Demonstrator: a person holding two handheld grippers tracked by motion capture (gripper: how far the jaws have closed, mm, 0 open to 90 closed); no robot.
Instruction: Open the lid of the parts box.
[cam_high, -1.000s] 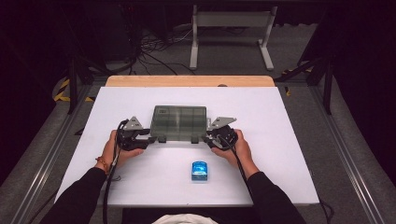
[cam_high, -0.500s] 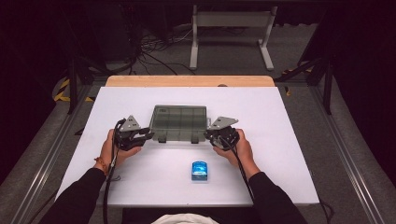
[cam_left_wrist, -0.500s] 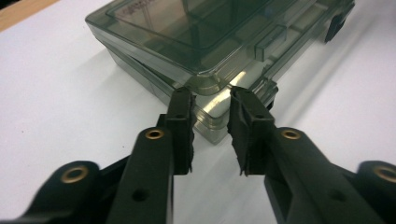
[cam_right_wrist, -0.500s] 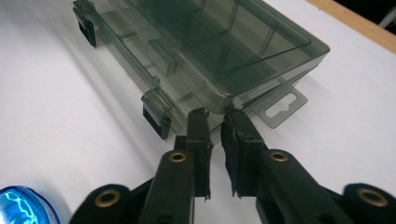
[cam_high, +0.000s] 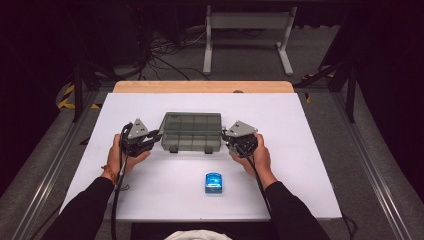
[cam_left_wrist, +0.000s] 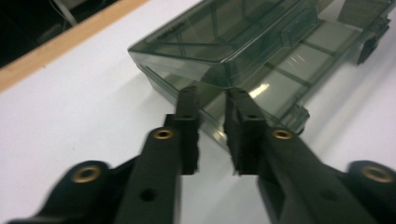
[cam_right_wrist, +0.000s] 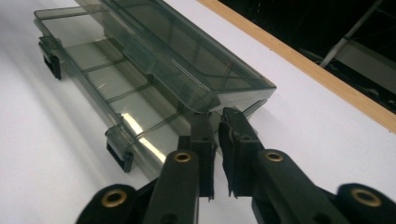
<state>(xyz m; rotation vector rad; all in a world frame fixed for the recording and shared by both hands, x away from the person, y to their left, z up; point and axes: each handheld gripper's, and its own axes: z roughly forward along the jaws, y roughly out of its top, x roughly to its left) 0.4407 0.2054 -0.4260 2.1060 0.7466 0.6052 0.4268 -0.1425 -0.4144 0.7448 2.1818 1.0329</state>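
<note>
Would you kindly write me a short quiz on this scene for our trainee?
1. True or false: the lid of the box lies fully shut.
2. Where is the blue thing? A: inside the box. B: on the table, between the box and the near edge. C: on the floor.
3. How many latches show on the box's front edge?
Key: 1 false, the lid is raised; 2 B; 3 two.

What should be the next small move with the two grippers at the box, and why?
Probably raise both hands a little more, evenly. The left gripper and right gripper have just closed on the end corners of the lid, which stands partly open above the compartment box; an uneven lift could twist it.
</note>
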